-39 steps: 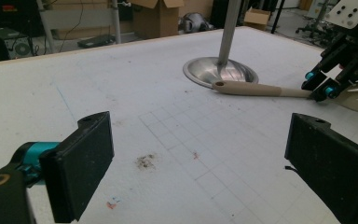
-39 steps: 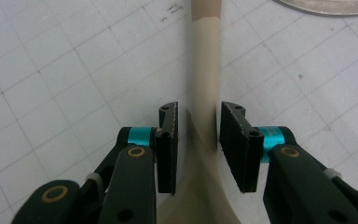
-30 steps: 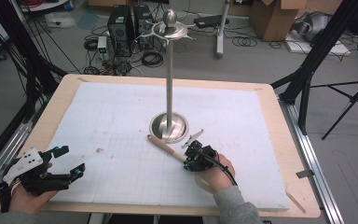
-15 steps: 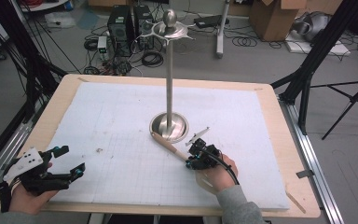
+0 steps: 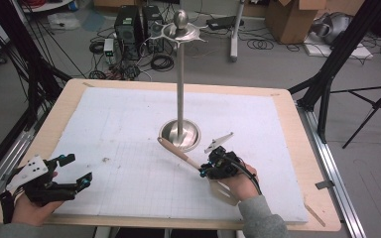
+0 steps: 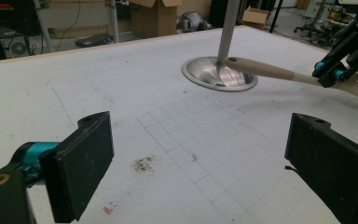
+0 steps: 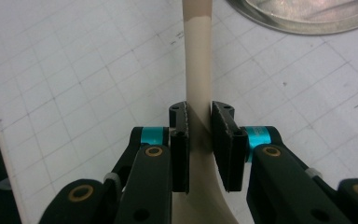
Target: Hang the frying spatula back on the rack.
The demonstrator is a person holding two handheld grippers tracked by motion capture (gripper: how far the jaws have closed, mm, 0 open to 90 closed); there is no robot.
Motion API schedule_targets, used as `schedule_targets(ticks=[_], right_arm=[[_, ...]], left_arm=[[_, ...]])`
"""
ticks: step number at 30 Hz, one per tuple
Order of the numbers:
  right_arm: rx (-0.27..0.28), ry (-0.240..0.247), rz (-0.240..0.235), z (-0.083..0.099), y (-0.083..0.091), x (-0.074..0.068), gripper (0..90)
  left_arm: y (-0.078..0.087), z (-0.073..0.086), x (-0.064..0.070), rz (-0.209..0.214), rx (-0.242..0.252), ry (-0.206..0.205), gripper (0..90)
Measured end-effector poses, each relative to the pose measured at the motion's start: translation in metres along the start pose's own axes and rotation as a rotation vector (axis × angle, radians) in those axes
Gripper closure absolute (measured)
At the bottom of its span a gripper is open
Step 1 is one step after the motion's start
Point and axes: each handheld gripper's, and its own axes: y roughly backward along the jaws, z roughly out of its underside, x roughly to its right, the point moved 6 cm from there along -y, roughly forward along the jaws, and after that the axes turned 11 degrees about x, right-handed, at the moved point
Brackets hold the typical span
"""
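The beige plastic slotted spatula (image 5: 198,167) lies low over the white gridded mat (image 5: 129,129), right of centre on the near half of the tabletop (image 5: 302,148). The right tongs (image 5: 209,169) are clenched on its neck, where the handle widens into the blade; in the right gripper view the two black jaws press the beige stem (image 7: 199,93) from both sides. The slotted blade sticks out toward the person, under the right hand (image 5: 235,181), and the handle runs away to the upper left, its holed tip just beside the rim of the round base of the tall polished metal stand (image 5: 180,99). I cannot tell whether tip and rim touch.

That stand is the main thing in the way: its pole rises straight from the dish-shaped base near the middle of the mat to a ring of hooks and a ball at the top. A small silvery metal clip (image 5: 218,143) lies on the mat just beyond the right tongs, near the base.

The left tongs (image 5: 72,171) sit well apart at the near left corner, released, the jaws spread wide over bare mat with a small dark smudge (image 6: 143,163) ahead of them.

Left and far parts of the mat are open. The near edge runs close under both hands, and the wooden border shows all round.
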Motion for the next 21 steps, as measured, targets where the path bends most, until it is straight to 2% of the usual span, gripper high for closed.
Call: schedule_targets(ticks=[7,10,21], right_arm=[[0.039,0.006,-0.029,-0.004,0.013,0.002,77.7],[0.074,0.011,-0.038,-0.007,0.020,0.005,77.7],[0.123,0.001,-0.056,-0.012,0.041,0.011,77.8]], left_arm=[[-0.001,0.000,0.000,-0.001,0.000,-0.003,8.4],[-0.001,0.000,0.000,0.000,0.000,-0.005,8.4],[-0.001,0.001,0.000,-0.001,-0.001,-0.002,8.4]])
